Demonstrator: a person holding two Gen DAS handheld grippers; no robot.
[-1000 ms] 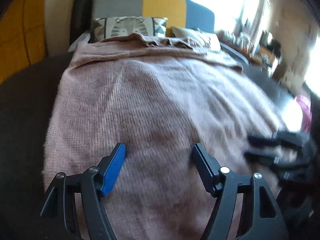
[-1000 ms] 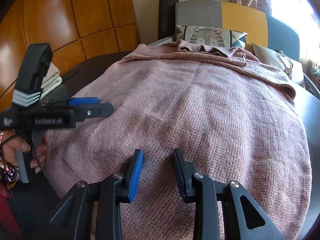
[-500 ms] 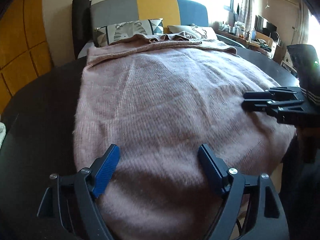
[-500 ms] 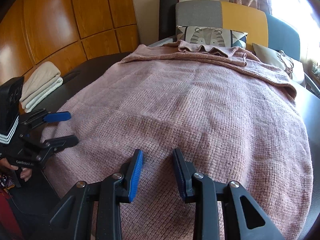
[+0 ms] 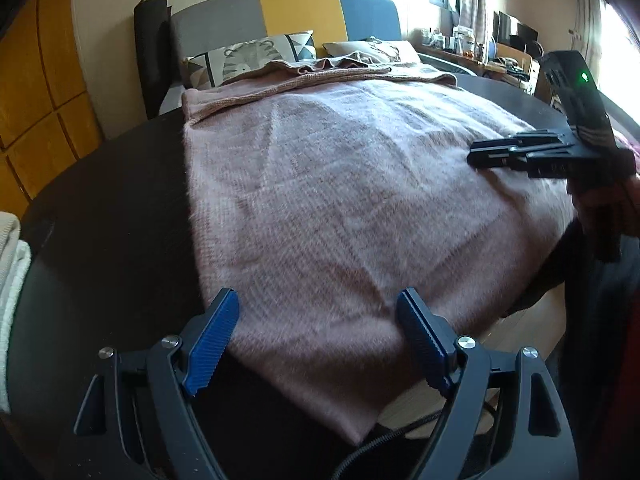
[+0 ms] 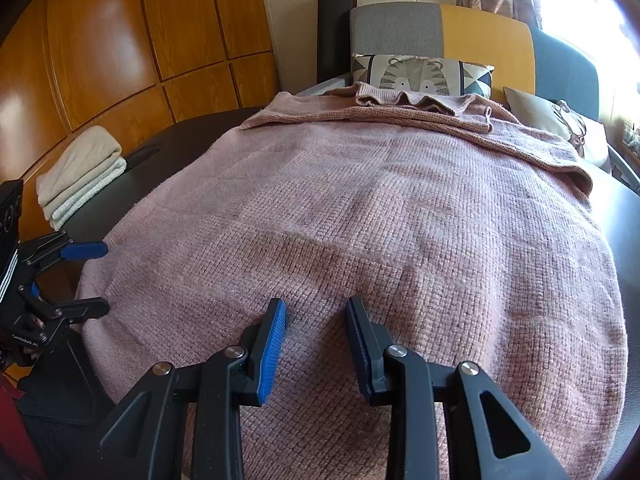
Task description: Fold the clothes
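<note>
Pink knitted cloth, a sweater [image 6: 360, 216] by the look of it, lies spread flat over a dark round table [image 5: 100, 200], covering most of the top. Its near edge hangs a little past the table rim, and at the far end a folded-over strip with a ruffled hem lies across the body.

Over the near left corner of the cloth the left gripper [image 5: 316, 332] hovers with its blue-padded fingers spread wide, nothing between them. From the right wrist view the same tool [image 6: 86, 276] shows at the left edge of the cloth, jaws apart. The right gripper [image 6: 314, 334] sits low over the near middle of the cloth, its fingers parted by a narrower gap, with only knit showing between them and nothing pinched. Seen from the left wrist camera it [image 5: 516, 154] reaches in flat over the right side of the cloth.

On the table's left side, apart from the pink cloth, rests a stack of folded pale towels [image 6: 78, 176]. Beyond the table stands a sofa [image 6: 440, 36] in grey, yellow and blue panels, with a tiger-print cushion [image 6: 420, 74]. Wood-panelled doors [image 6: 140, 40] fill the left wall.
</note>
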